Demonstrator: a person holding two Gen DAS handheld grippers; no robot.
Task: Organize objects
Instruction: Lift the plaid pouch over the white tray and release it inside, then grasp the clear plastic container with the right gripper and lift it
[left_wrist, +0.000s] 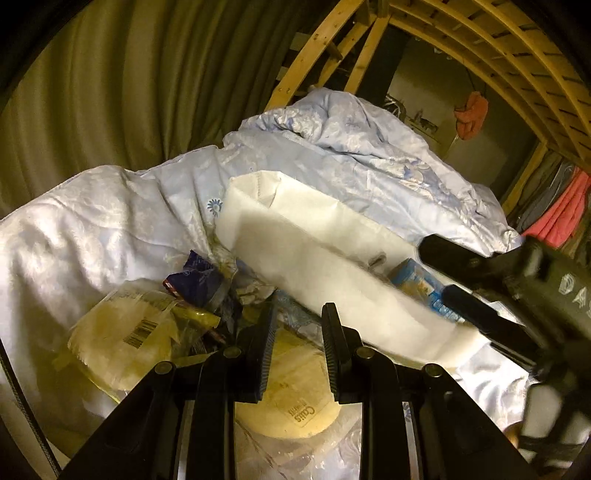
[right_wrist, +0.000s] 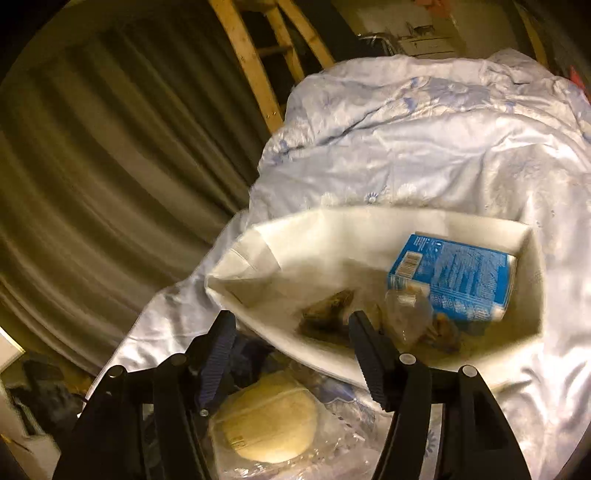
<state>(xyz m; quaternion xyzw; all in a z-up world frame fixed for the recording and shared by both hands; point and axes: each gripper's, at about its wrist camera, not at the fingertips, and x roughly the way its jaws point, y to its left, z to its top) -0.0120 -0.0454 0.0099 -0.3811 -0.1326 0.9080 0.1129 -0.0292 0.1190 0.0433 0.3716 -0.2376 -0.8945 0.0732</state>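
A white fabric storage bin (right_wrist: 332, 236) lies on the bed; it also shows in the left wrist view (left_wrist: 332, 266). Inside it are a blue carton (right_wrist: 458, 280), a clear plastic wrapper (right_wrist: 406, 314) and a small dark packet (right_wrist: 325, 310). A round pale flatbread pack (right_wrist: 269, 417) lies in front of the bin, under my right gripper (right_wrist: 291, 354), which is open and empty. My left gripper (left_wrist: 299, 347) is open and empty above a flatbread pack (left_wrist: 295, 402). Another flatbread pack with a barcode (left_wrist: 129, 332) and a dark blue wrapper (left_wrist: 195, 280) lie to its left. The right gripper (left_wrist: 480, 291) reaches over the bin's right end.
A rumpled pale blue duvet (right_wrist: 424, 140) covers the bed. An olive curtain (left_wrist: 110, 92) hangs on the left. A wooden ladder and bunk frame (left_wrist: 325, 55) stand behind. Clothes (left_wrist: 561, 206) hang at the right. Clutter sits on the floor (right_wrist: 44, 391) at lower left.
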